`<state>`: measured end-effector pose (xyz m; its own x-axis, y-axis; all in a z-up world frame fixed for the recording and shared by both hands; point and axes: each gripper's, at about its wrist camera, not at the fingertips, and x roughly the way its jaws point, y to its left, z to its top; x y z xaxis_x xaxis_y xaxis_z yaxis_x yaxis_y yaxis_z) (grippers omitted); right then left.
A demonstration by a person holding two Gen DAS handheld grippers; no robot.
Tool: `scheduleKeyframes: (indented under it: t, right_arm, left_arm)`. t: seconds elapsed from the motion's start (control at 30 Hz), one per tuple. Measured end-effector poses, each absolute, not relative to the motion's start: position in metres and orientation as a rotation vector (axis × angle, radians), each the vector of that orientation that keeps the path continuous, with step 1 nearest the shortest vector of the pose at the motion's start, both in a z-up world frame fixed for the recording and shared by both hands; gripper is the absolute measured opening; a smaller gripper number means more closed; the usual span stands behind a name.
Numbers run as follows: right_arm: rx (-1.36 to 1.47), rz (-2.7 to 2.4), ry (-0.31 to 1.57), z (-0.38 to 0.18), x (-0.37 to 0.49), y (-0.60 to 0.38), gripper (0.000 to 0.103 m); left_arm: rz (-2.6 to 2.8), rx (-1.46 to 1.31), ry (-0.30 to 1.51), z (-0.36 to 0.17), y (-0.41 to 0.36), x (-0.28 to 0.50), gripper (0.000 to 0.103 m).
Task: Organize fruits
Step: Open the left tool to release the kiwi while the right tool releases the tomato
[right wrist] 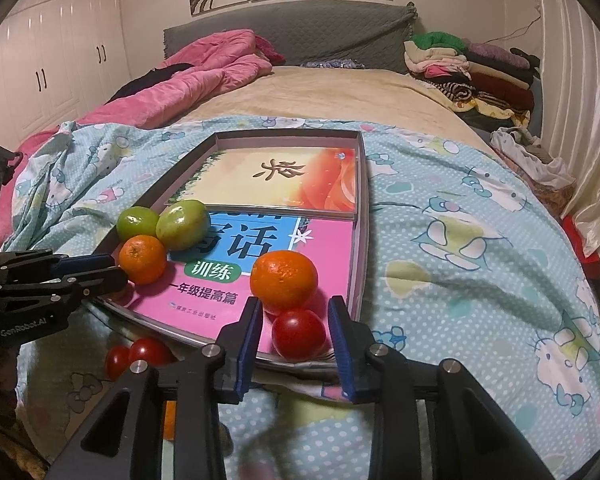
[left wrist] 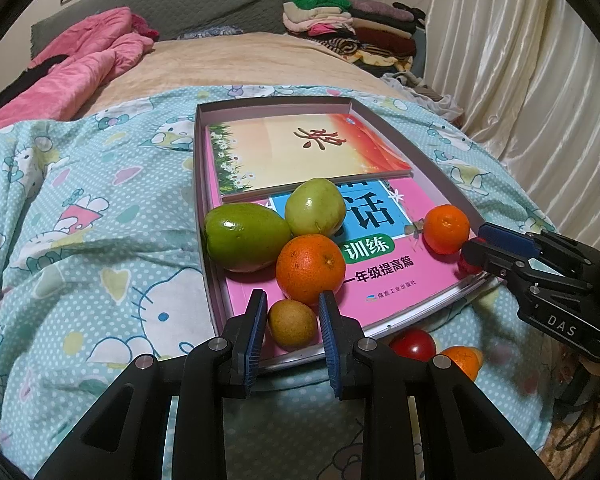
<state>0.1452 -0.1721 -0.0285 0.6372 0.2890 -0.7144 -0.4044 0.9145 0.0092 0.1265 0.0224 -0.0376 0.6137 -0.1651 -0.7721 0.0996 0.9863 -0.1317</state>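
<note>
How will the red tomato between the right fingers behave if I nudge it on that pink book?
The red tomato looks round and glossy, so it would probably roll on the smooth pink book. It sits near the tray edge, beside an orange, which may block it.

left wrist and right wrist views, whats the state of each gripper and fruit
left gripper, shut on small brown fruit
right gripper, jaws open around red tomato, not pressing it
green fruits, resting in tray
big orange, resting on pink book in tray
loose tomato, outside tray on bedspread
</note>
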Motion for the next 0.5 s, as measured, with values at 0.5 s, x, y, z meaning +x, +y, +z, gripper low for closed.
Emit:
scheduleKeyframes:
  t: [0.5]
  right_arm:
    - [-0.148,0.404,0.779,-0.0259,0.1431,-0.172,0.041]
  left_arm:
    - [-0.143,-0.091,0.902,-0.0365,0.026,0.1262,0.035]
